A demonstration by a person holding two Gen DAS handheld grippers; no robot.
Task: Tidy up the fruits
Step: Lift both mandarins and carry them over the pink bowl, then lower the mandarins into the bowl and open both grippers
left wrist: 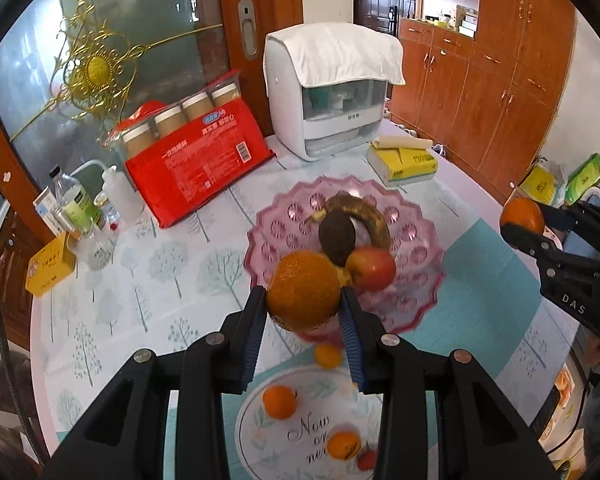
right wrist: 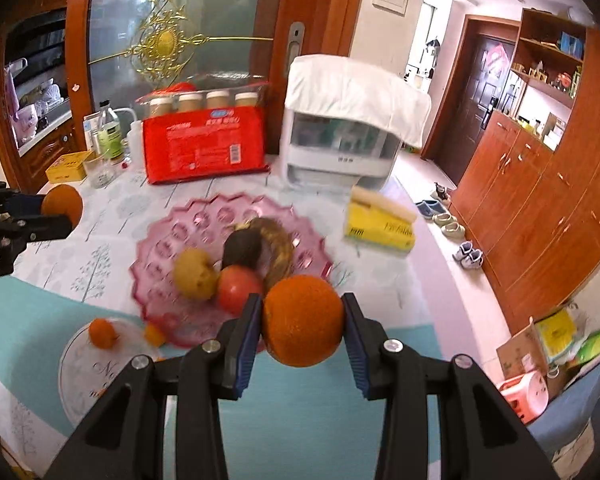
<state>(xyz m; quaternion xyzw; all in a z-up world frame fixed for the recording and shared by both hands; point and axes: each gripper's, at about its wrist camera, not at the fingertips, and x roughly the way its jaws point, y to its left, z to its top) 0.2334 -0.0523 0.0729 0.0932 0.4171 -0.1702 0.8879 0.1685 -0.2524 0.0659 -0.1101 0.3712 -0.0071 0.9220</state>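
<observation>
My left gripper [left wrist: 304, 295] is shut on a large orange [left wrist: 303, 286], held above the near rim of the pink scalloped dish [left wrist: 416, 208]. The dish holds a browned banana [left wrist: 374, 216], a dark avocado [left wrist: 336, 236] and a red apple [left wrist: 372, 268]. My right gripper [right wrist: 302, 303] is shut on a second orange [right wrist: 303, 322], over the near right rim of the dish [right wrist: 160, 240]. Each gripper shows in the other's view: the right gripper [left wrist: 521, 222] and the left gripper [right wrist: 58, 211]. Small oranges [left wrist: 279, 400] lie on a white round plate [left wrist: 256, 432].
A red pack of paper cups [left wrist: 196, 168], a white appliance under a cloth [left wrist: 332, 92], a yellow tissue box [left wrist: 408, 160], bottles [left wrist: 80, 208] and a yellow tin [left wrist: 50, 266] line the table's far side. A yellowish fruit [right wrist: 194, 274] also lies in the dish. Wooden cabinets [right wrist: 540, 200] stand right.
</observation>
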